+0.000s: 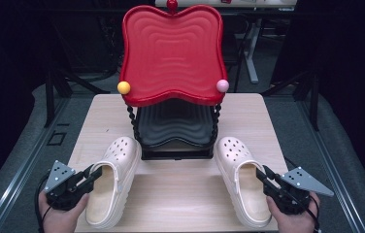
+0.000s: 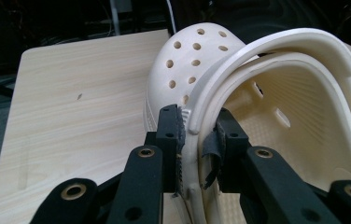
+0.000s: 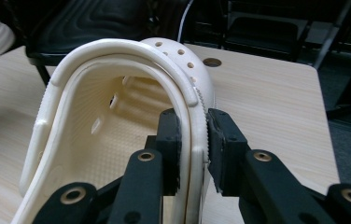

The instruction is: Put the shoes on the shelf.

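High view gives the whole layout: two cream clogs on the tabletop, toes pointing away from me, a two-tier rack between and behind them with a red tray on top and a black tray under it. A yellow ball and a pink ball sit at the red tray's front corners.

The gripper views add the contact detail. My left tongs are clamped on the outer side wall of the left clog, near the heel opening, one jaw outside and one inside the shoe; a bit of dark pad material hangs loose on the inner jaw. My right tongs are clamped on the outer side wall of the right clog the same way, wall pinched between jaws.

In the high view my left hand and right hand sit at the near tabletop edge, outside each shoe. Both clogs rest flat on the tabletop, well apart, toes just beside the rack's base. Rack stands directly ahead between the shoes. Dark room and table legs behind.
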A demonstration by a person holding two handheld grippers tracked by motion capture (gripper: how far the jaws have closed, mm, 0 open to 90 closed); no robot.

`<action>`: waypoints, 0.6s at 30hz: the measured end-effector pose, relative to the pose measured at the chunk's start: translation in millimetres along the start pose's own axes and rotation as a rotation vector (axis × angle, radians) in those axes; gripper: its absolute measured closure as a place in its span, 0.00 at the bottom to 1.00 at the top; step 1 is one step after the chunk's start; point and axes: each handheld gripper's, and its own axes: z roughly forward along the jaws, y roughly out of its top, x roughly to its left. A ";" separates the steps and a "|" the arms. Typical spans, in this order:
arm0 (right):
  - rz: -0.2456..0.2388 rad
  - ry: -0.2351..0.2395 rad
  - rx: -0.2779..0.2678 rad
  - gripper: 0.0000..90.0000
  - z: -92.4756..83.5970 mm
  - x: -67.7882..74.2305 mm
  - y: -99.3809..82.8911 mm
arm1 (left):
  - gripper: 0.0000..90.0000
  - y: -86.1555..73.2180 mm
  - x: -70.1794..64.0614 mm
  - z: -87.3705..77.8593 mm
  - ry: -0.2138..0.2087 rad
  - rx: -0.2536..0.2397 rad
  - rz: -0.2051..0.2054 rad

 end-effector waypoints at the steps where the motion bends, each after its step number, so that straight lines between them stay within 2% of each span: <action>1: 0.003 0.012 -0.004 0.83 -0.2 1.6 0.8 | 0.84 1.2 -1.8 0.9 -0.008 -0.001 -0.001; 7: -0.007 0.060 -0.021 0.83 1.8 12.8 10.4 | 0.84 8.5 -14.2 10.6 -0.044 -0.003 0.022; 12: -0.025 0.094 -0.033 0.83 10.5 23.9 17.6 | 0.84 15.4 -22.7 17.8 -0.071 -0.009 0.039; 18: -0.040 0.127 -0.038 0.83 23.2 35.7 24.0 | 0.84 23.5 -29.2 24.4 -0.085 -0.021 0.049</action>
